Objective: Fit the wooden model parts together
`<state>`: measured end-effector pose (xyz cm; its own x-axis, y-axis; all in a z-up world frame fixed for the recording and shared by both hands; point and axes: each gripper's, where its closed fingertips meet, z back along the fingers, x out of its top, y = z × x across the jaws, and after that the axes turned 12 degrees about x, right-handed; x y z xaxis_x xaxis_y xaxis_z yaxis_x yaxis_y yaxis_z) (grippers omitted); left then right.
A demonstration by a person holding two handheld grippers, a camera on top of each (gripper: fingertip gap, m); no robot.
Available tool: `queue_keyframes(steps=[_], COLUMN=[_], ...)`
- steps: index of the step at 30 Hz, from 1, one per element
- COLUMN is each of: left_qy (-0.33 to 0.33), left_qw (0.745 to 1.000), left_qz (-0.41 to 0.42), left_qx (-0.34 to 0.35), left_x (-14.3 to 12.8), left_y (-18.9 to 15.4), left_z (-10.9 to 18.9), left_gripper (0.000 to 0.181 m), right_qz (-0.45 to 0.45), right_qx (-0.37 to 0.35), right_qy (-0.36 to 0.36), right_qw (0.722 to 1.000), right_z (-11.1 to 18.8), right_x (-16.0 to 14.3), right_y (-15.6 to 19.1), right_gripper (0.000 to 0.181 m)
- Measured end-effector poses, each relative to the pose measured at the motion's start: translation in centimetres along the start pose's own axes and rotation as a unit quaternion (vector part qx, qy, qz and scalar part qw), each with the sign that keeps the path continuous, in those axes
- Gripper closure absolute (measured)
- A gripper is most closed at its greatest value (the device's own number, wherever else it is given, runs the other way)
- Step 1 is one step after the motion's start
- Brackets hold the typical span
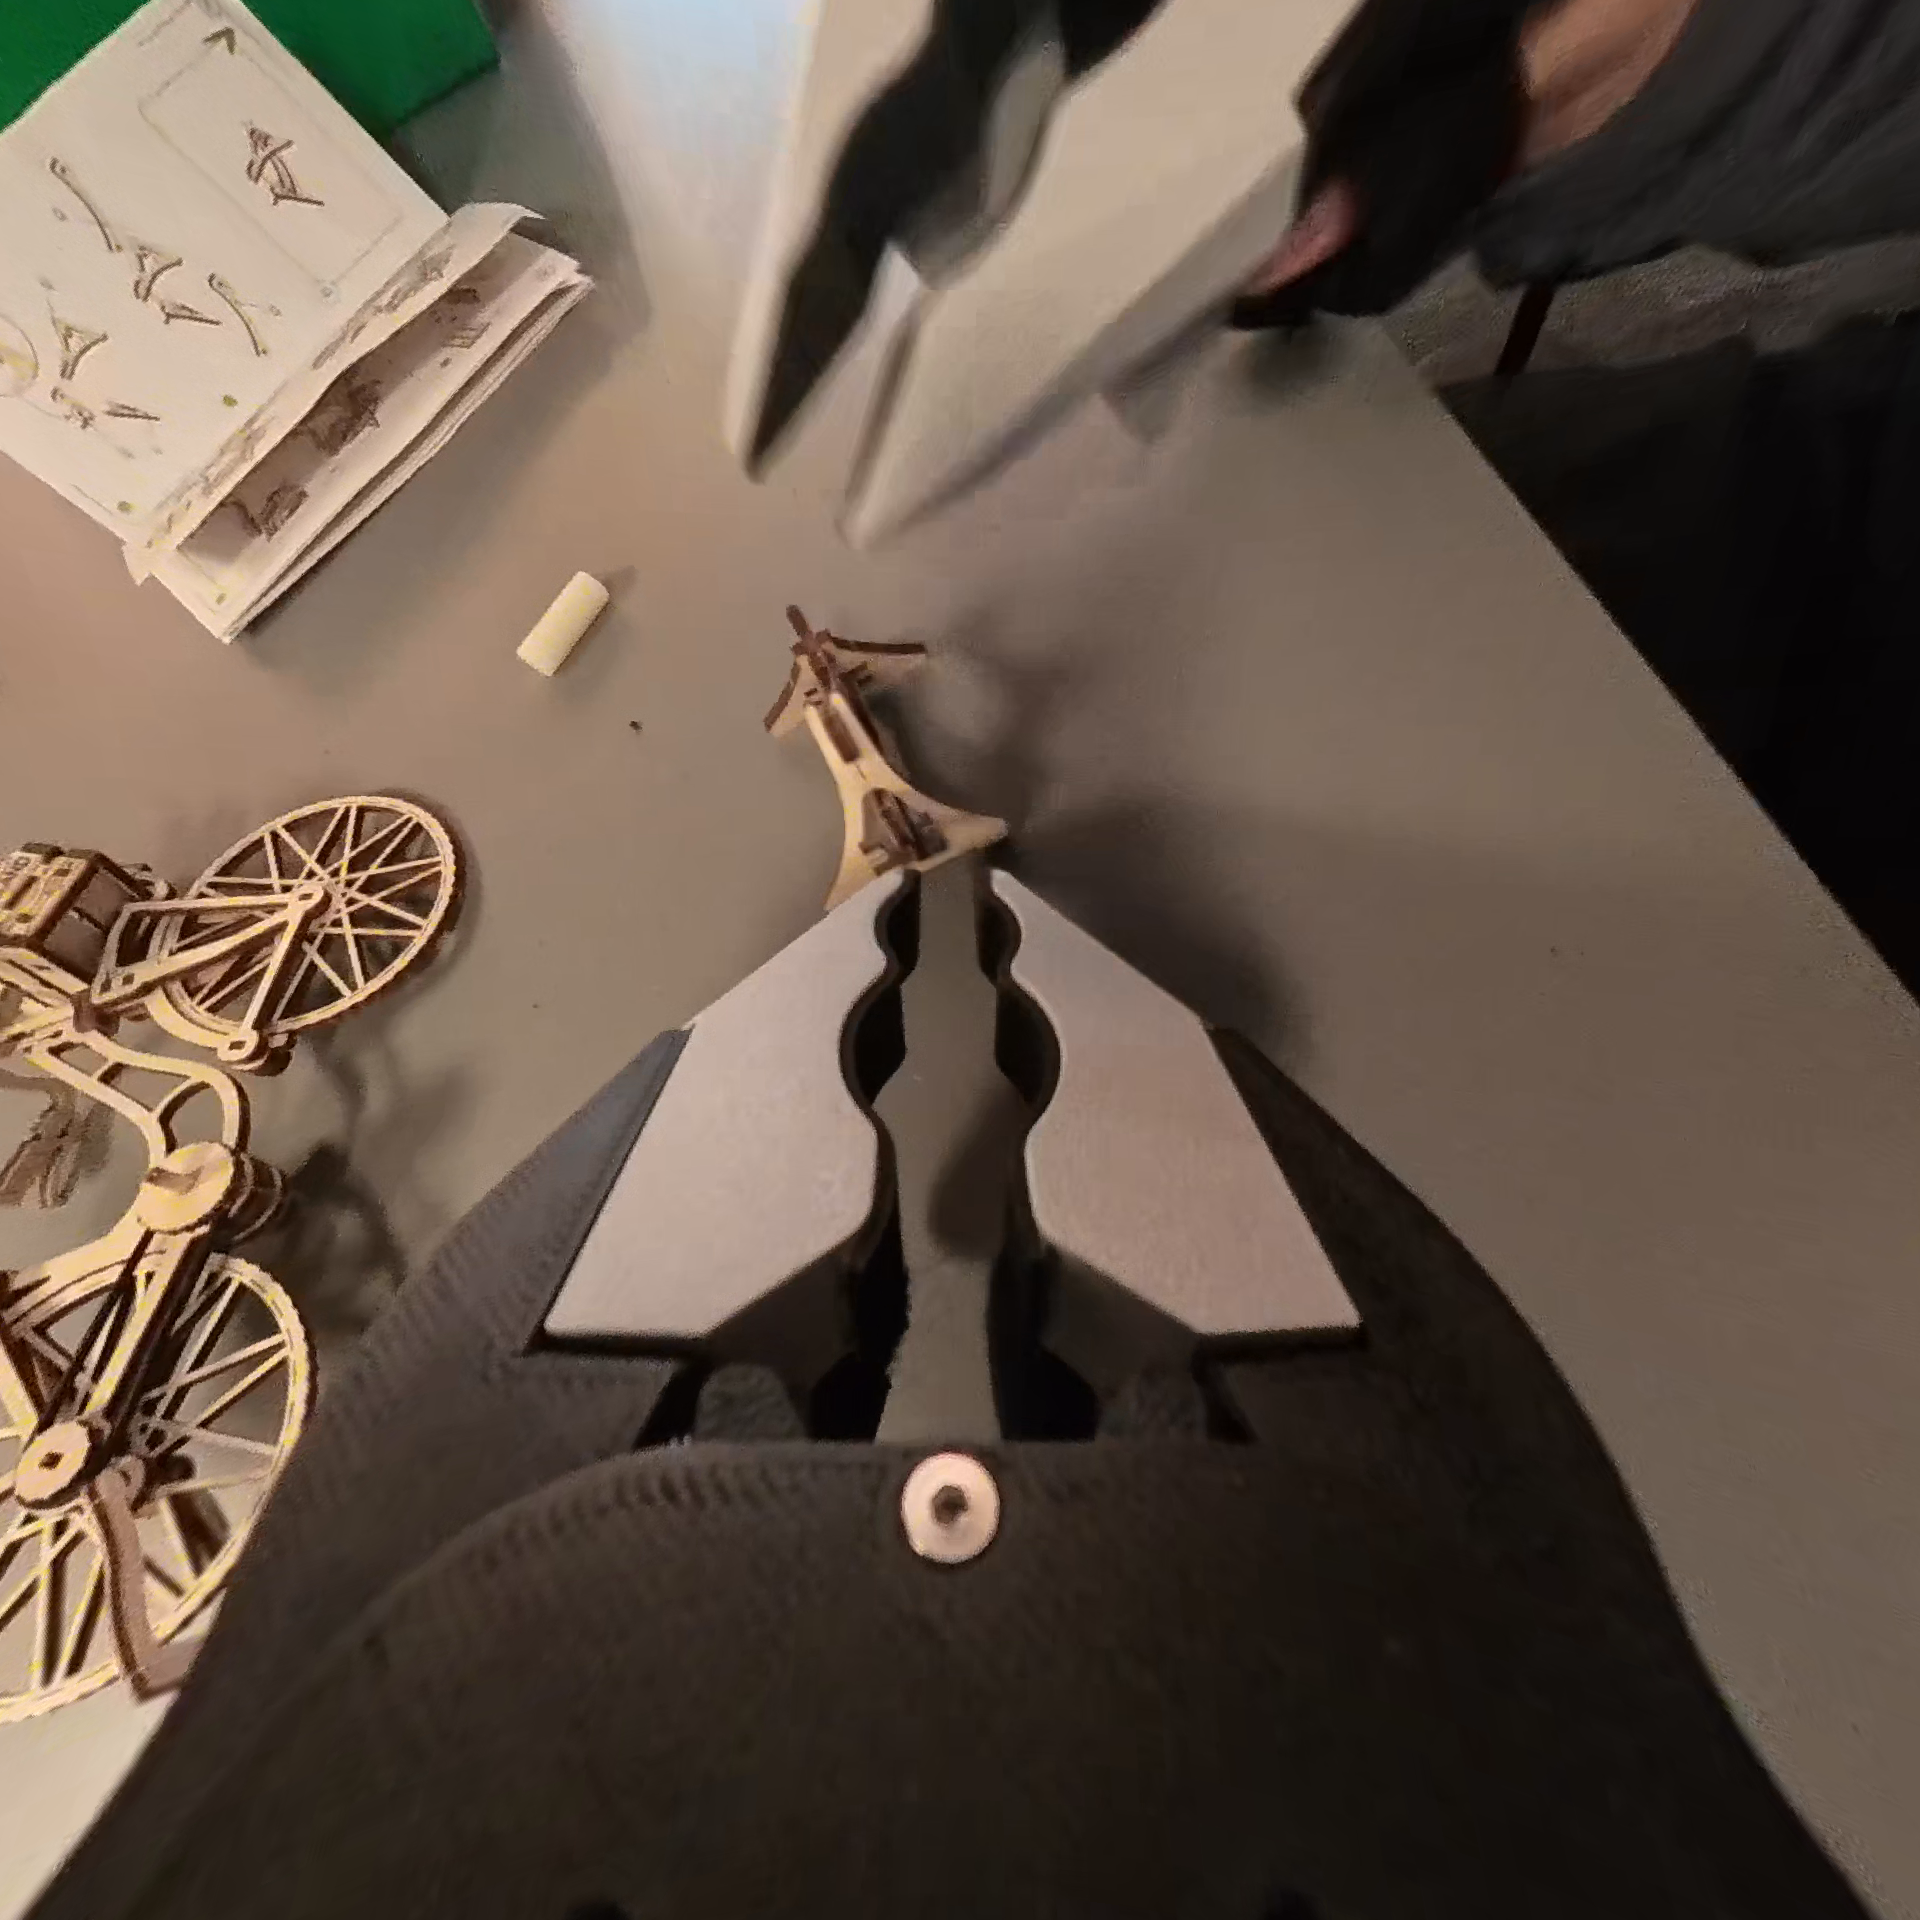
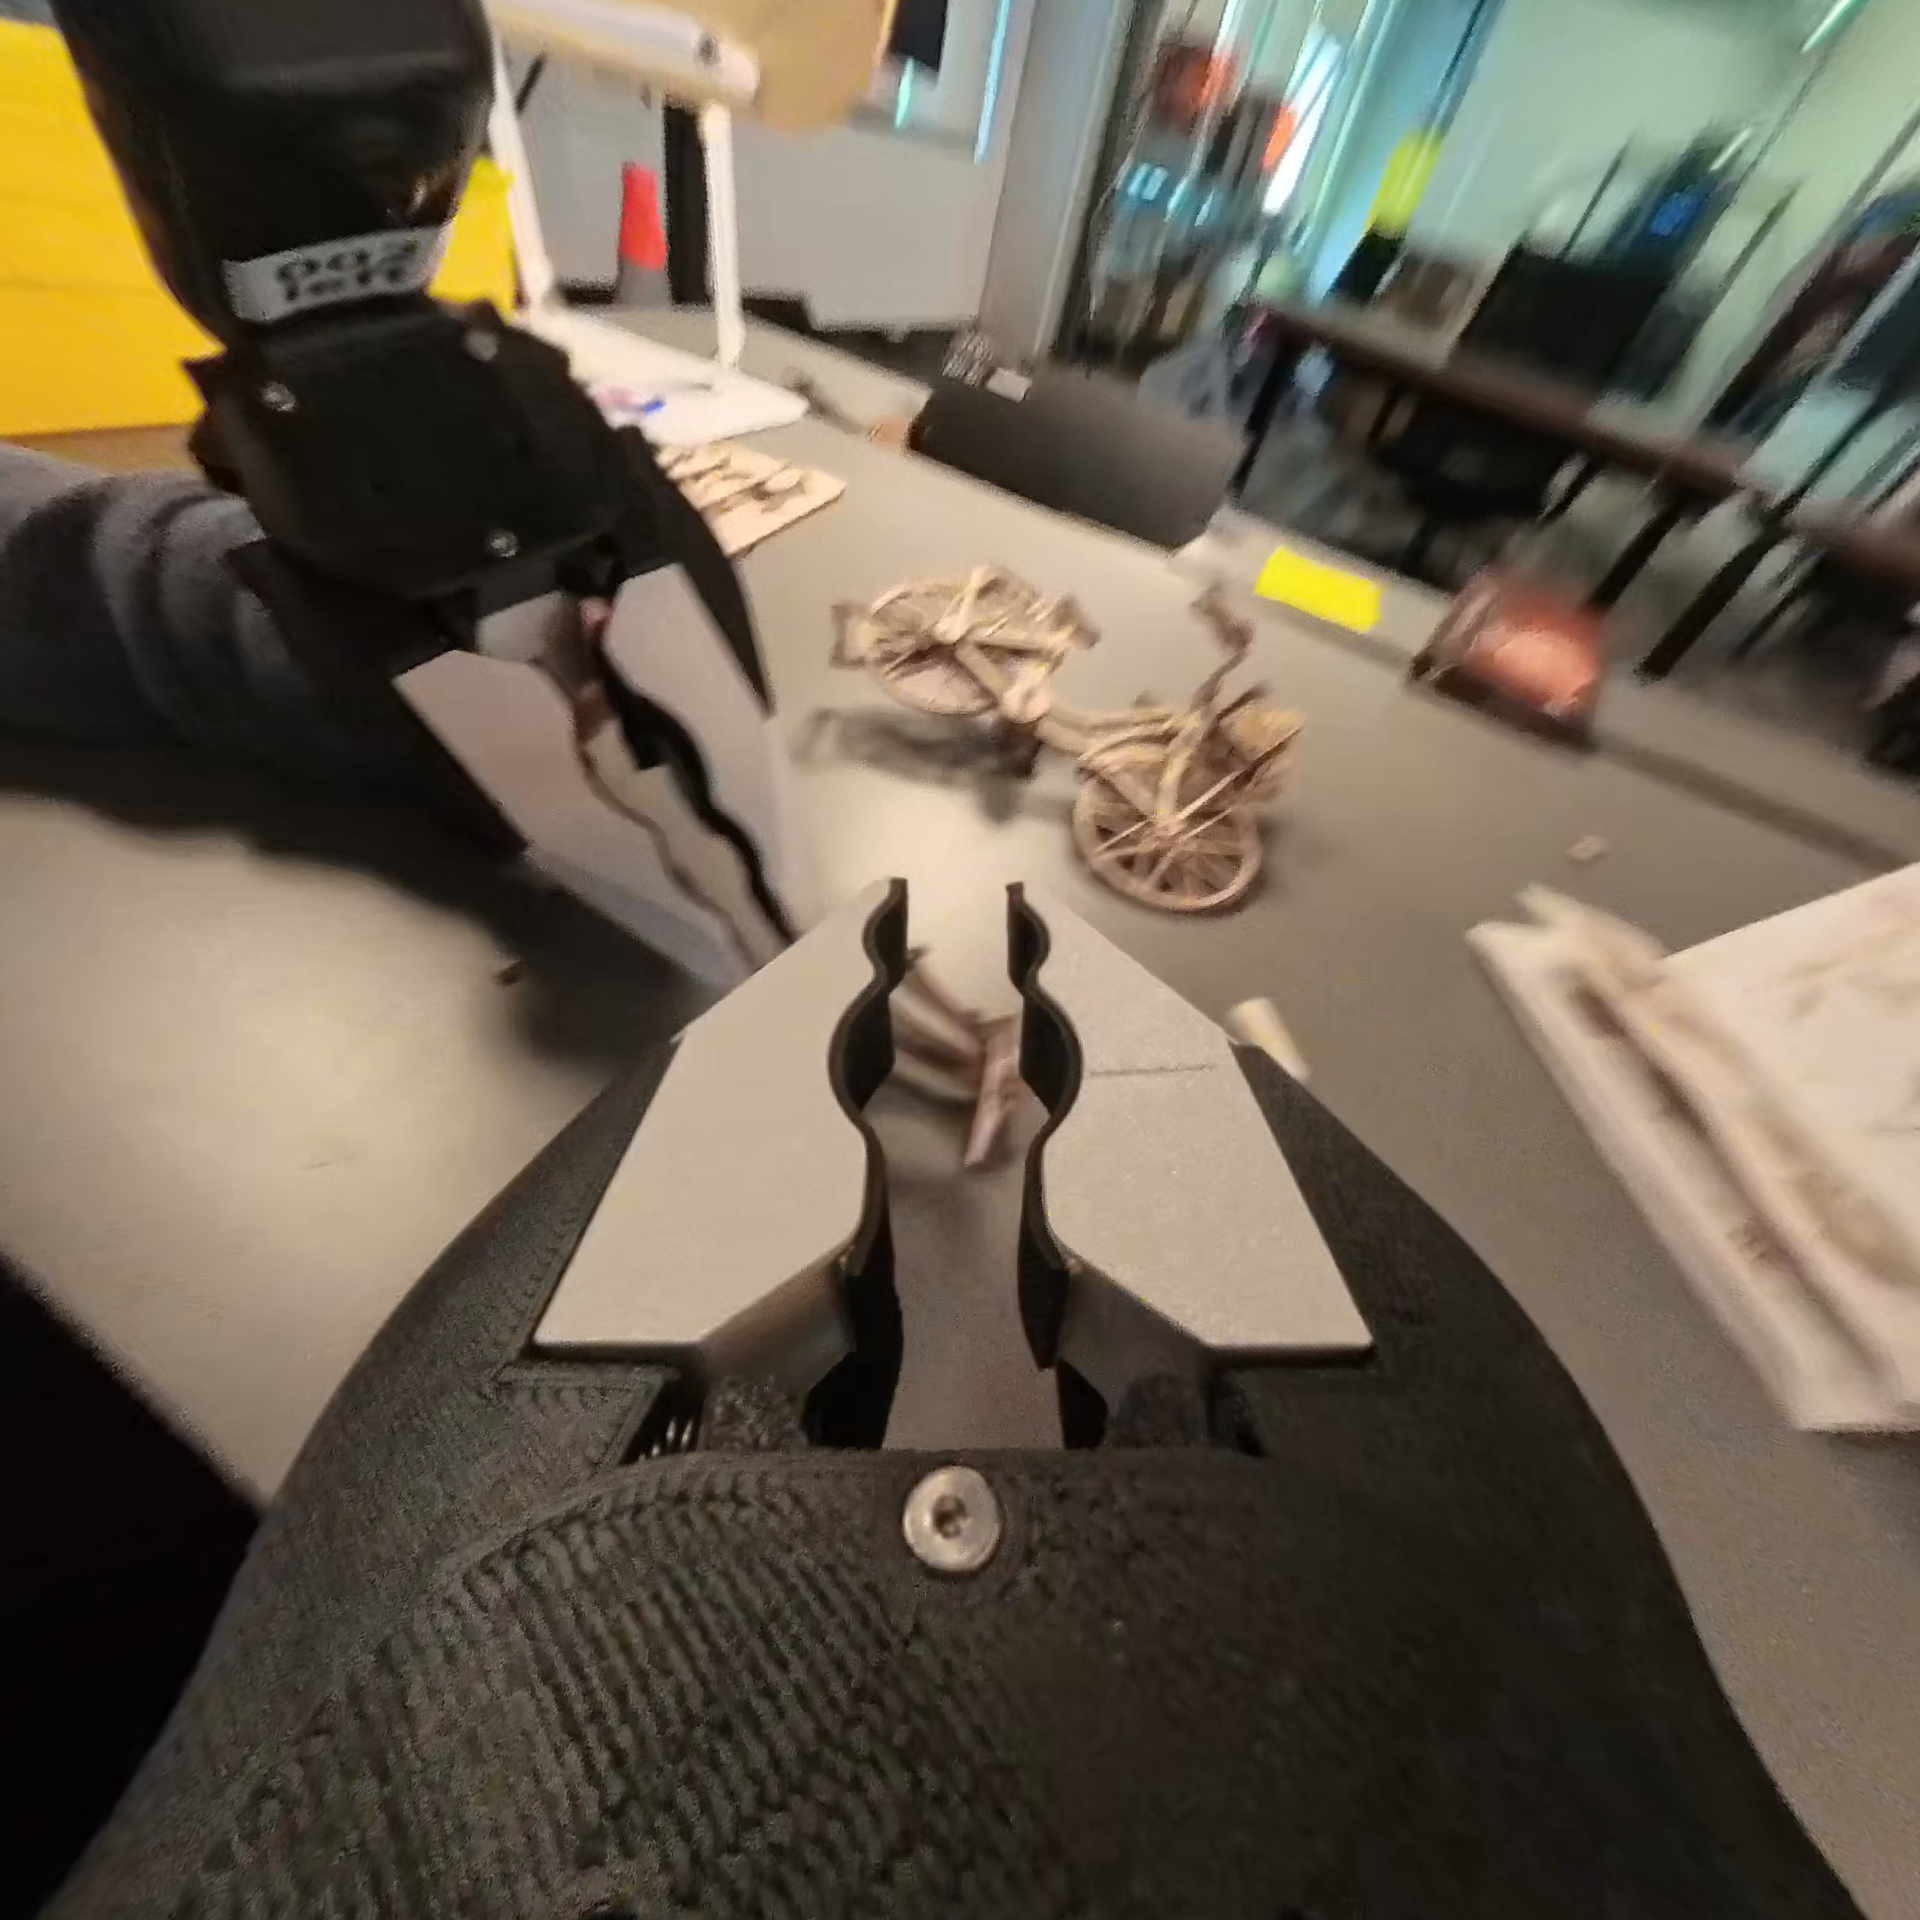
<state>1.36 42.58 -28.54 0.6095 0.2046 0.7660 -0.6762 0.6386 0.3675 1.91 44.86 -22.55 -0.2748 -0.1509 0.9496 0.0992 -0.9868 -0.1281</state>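
Two tongs over one small wooden part, one wooden bicycle nearby

Left wrist view: the left tongs (image 1: 948, 883) stand slightly apart, empty, tips just short of the small wooden part (image 1: 868, 771) on the grey bench (image 1: 1351, 831); beyond it hover the blurred right tongs (image 1: 821, 488); left of them lie one wooden bicycle (image 1: 177, 1091), one white cylinder (image 1: 561, 627), one instruction booklet (image 1: 260, 343).
Right wrist view: the right tongs (image 2: 954, 894), parted and empty, frame the part (image 2: 961, 1049); left tongs (image 2: 764, 920) just left, bicycle (image 2: 1091, 738) beyond.
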Motion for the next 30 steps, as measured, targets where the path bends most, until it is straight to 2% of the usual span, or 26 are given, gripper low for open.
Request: queue_keyframes(steps=[4, 6, 9, 14, 27, 30], left_qy=[-0.007, -0.007, -0.006, -0.001, 0.011, 0.006], left_qw=[1.000, 1.000, 0.999, 1.000, 1.000, 0.999], left_qz=[0.007, 0.018, 0.028, 0.026, 0.011, 0.027], left_qx=[-0.009, -0.015, -0.020, -0.012, -0.003, 0.018], left_x=[0.1, 0.1, 0.1, -0.1, -0.5, -0.2], left_y=[-0.1, 0.0, 0.2, 0.4, 0.4, 1.0], left_z=[0.2, 0.3, 0.3, 0.1, -0.1, -0.2], left_gripper=[0.171, 0.171, 0.171, 0.174, 0.176, 0.176], right_qz=[-0.102, -0.128, -0.147, -0.149, -0.145, -0.153], right_qx=[0.042, 0.042, 0.039, 0.019, 0.008, 0.015], right_qy=[0.153, 0.183, 0.162, 0.185, 0.180, 0.178], right_qw=[0.982, 0.974, 0.975, 0.971, 0.973, 0.972], right_z=[-1.5, -1.9, -2.4, -2.7, -3.1, -3.0], right_x=[-4.7, -5.7, -5.0, -5.6, -5.2, -5.3], right_y=[2.3, 2.5, 2.7, 2.5, 1.6, 1.6], right_gripper=[0.164, 0.163, 0.168, 0.169, 0.180, 0.180])
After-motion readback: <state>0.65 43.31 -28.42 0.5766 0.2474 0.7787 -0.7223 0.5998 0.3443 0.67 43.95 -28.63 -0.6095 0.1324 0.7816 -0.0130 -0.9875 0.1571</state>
